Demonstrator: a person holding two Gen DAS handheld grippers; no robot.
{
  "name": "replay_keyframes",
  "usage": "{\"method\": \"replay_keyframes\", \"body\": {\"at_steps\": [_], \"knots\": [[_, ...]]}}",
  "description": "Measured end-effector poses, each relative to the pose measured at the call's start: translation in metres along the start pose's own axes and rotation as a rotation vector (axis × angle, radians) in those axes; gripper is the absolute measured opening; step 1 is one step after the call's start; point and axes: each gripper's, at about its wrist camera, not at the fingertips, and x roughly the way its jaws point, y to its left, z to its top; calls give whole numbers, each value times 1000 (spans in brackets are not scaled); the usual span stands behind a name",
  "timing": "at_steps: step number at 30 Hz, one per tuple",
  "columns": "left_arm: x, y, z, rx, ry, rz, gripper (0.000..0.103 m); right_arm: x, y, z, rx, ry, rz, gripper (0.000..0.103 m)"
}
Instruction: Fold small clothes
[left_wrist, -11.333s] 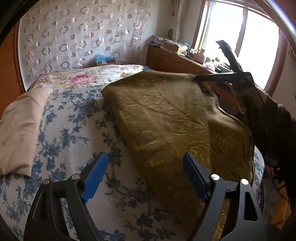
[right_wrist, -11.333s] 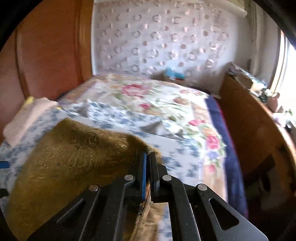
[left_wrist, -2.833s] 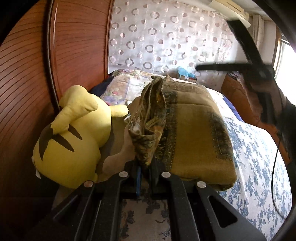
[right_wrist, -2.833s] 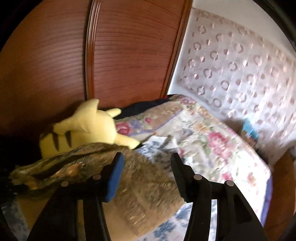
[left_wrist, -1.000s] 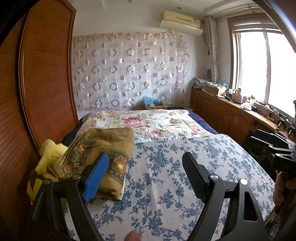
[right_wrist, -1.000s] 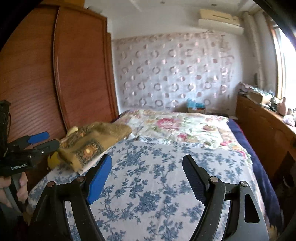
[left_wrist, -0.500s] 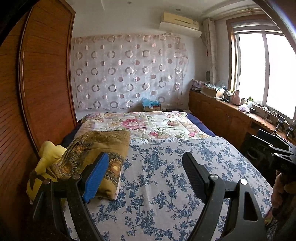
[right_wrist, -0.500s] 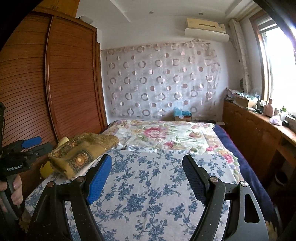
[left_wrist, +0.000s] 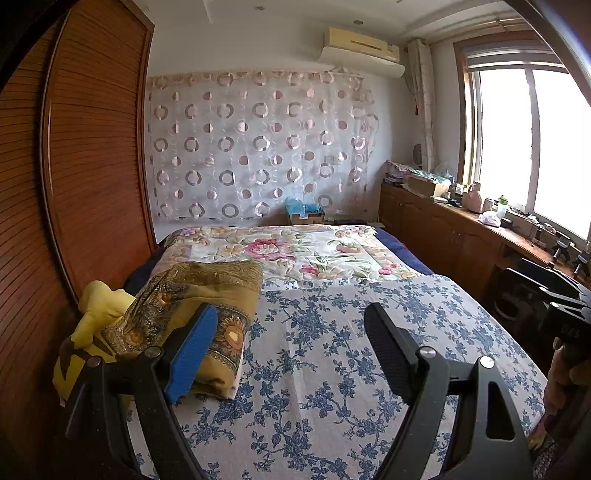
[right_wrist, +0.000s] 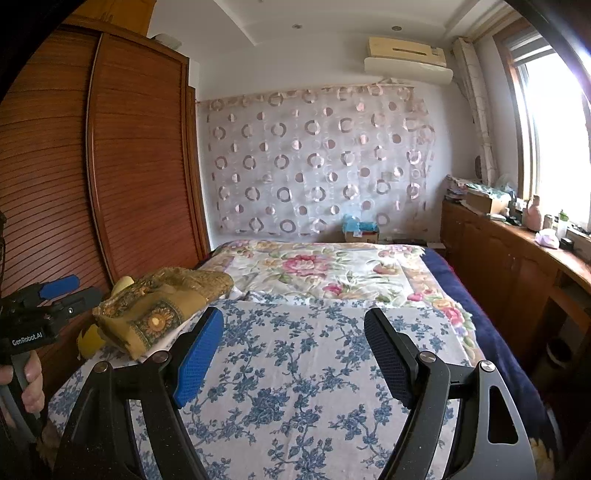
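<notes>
The folded olive-gold patterned cloth (left_wrist: 207, 295) lies at the left edge of the bed, partly on a yellow plush toy (left_wrist: 99, 306). It also shows in the right wrist view (right_wrist: 162, 299). My left gripper (left_wrist: 291, 347) is open and empty, held back from the bed, with the cloth beyond its left finger. My right gripper (right_wrist: 295, 350) is open and empty over the blue-flowered sheet (right_wrist: 295, 369). The left gripper also shows at the left edge of the right wrist view (right_wrist: 55, 291).
A wooden wardrobe (left_wrist: 74, 184) stands along the left of the bed. A rose-patterned quilt (left_wrist: 295, 251) covers the far half of the bed. A wooden cabinet (left_wrist: 443, 229) with clutter runs under the window on the right.
Both grippers let go of the folded cloth beside the plush toy and pulled back from the bed. In the last half second both views rose slightly.
</notes>
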Motion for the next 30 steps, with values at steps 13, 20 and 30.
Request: {"method": "replay_keyframes", "body": {"at_steps": [13,20,30], "knots": [[0,1,-1,1,1,-2,82,-1,-2,1,-2,1,1,80],[0,1,-1,1,0,-1,82,-2,-5,1,-2,0,0,80],[0,1,-2,2,-2,-1,82,-2,-7,1,-2,0,3,80]]}}
